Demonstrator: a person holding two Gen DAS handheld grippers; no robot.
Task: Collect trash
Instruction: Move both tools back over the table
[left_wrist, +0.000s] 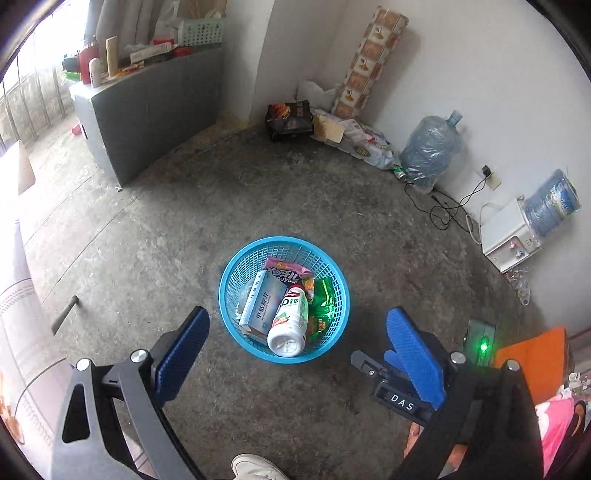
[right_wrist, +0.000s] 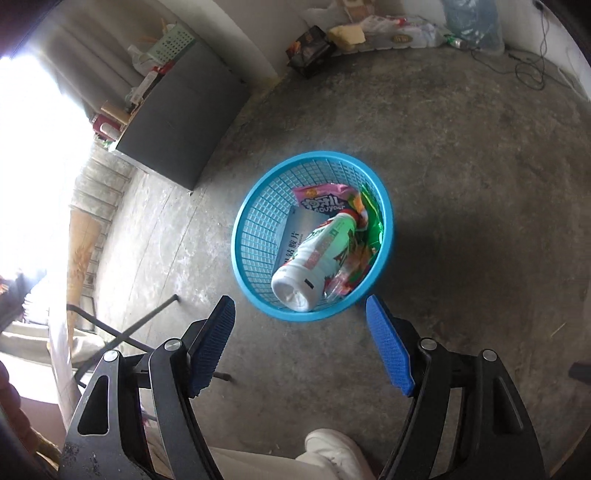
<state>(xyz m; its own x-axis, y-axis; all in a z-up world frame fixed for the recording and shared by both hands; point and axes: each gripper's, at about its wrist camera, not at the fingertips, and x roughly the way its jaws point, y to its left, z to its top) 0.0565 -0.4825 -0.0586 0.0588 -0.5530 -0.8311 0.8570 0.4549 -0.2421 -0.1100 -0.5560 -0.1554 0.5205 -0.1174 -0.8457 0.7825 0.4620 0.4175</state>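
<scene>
A blue mesh basket (left_wrist: 236, 284) stands on the concrete floor. In it lie a white drink bottle (left_wrist: 290, 325), a pale blue box (left_wrist: 258, 306), a pink wrapper (left_wrist: 288, 271) and a green wrapper (left_wrist: 324, 302). My left gripper (left_wrist: 299, 313) hangs above the basket's near side, open wide, nothing between its blue pads. The right wrist view shows the same basket (right_wrist: 258, 221) with the bottle (right_wrist: 317, 258), box (right_wrist: 291, 236), pink wrapper (right_wrist: 325, 197) and green wrapper (right_wrist: 373, 221). My right gripper (right_wrist: 300, 301) is open over the basket's near rim and holds nothing.
A grey cabinet (left_wrist: 147, 110) with clutter on top stands at the back left. Bags and boxes (left_wrist: 295, 118) fill the far corner, with water jugs (left_wrist: 430, 151), cables (left_wrist: 443, 206) and a white dispenser (left_wrist: 509, 236) along the right wall. A person's white shoe (left_wrist: 255, 467) is at the bottom edge.
</scene>
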